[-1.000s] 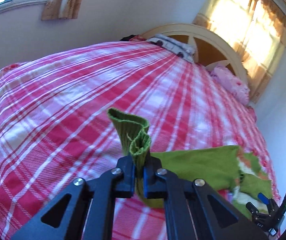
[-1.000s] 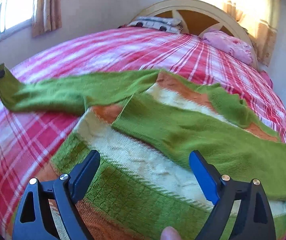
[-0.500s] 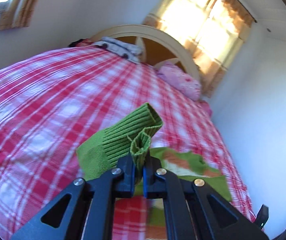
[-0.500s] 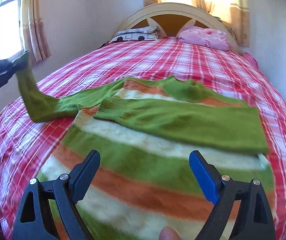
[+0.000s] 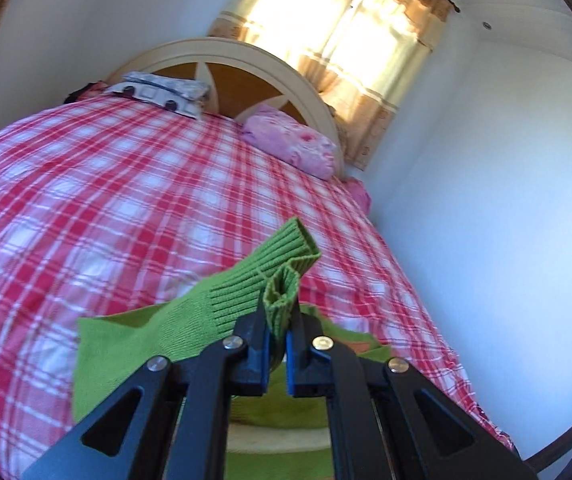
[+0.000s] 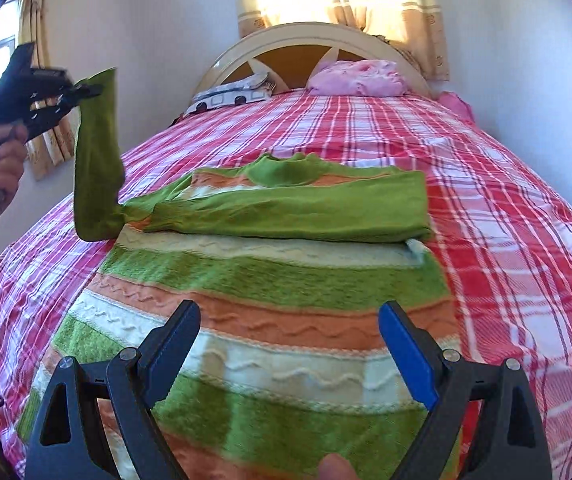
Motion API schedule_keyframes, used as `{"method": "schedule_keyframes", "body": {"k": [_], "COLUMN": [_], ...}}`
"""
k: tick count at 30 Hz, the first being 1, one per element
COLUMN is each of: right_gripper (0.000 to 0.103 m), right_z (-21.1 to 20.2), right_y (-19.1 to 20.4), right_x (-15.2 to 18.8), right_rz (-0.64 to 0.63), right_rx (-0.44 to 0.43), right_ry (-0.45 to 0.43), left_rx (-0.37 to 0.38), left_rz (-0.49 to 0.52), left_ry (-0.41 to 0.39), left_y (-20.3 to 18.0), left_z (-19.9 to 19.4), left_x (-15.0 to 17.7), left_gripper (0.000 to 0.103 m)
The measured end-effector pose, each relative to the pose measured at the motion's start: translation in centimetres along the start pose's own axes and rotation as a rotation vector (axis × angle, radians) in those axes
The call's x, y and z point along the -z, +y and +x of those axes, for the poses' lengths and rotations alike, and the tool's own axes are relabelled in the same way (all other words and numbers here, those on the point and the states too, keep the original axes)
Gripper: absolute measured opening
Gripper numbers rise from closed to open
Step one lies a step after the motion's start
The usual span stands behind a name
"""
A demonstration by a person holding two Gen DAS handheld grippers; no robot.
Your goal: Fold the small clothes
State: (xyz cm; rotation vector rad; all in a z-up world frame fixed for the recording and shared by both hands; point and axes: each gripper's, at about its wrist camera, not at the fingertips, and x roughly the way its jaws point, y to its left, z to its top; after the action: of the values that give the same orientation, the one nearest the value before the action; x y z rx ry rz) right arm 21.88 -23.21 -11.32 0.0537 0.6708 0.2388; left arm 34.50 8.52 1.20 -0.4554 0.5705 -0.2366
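The left claw [image 5: 277, 336], clenched on the green knit sleeve [image 6: 95, 160], has lifted it higher than before, above the striped sweater [image 6: 269, 280] on the red plaid bed [image 6: 506, 208]; the right claw [image 6: 290, 350] hovers released, open bedspread around.

green sleeve [image 6: 95, 160] lifted higher off the bed [image 6: 526, 208] by the left gripper [image 6: 85, 90], now hung above the striped sweater [image 6: 269, 292], right gripper [image 6: 286, 344] moved nearer the sweater's bottom edge

Pink pillow [image 6: 360, 77] (against headboard [image 6: 241, 46])
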Motion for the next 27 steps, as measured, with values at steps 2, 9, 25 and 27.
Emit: {"method": "schedule_keyframes", "body": {"k": [2, 9, 25, 27], "right_gripper": [0.091, 0.091, 0.091, 0.091], "right_z": [0.1, 0.7, 2.0, 2.1], "right_y": [-0.2, 0.0, -0.4, -0.5], "right_x": [0.2, 1.0, 1.7, 1.8], "right_rz": [0.000, 0.000, 0.033, 0.039], "right_rx": [-0.010, -0.029, -0.057, -0.062], "right_ry": [0.006, 0.014, 0.072, 0.078], "left_rx": [0.021, 0.103, 0.050, 0.026], "left_rz": [0.017, 0.087, 0.176, 0.236], "left_ry": [0.007, 0.041, 0.191, 0.227], "left_y": [-2.1, -9.2, -15.4, -16.3], "left_z": [0.9, 3.6, 12.5, 13.0], "left_x": [0.0, 0.6, 8.5, 9.6], "left_gripper": [0.005, 0.005, 0.005, 0.012]}}
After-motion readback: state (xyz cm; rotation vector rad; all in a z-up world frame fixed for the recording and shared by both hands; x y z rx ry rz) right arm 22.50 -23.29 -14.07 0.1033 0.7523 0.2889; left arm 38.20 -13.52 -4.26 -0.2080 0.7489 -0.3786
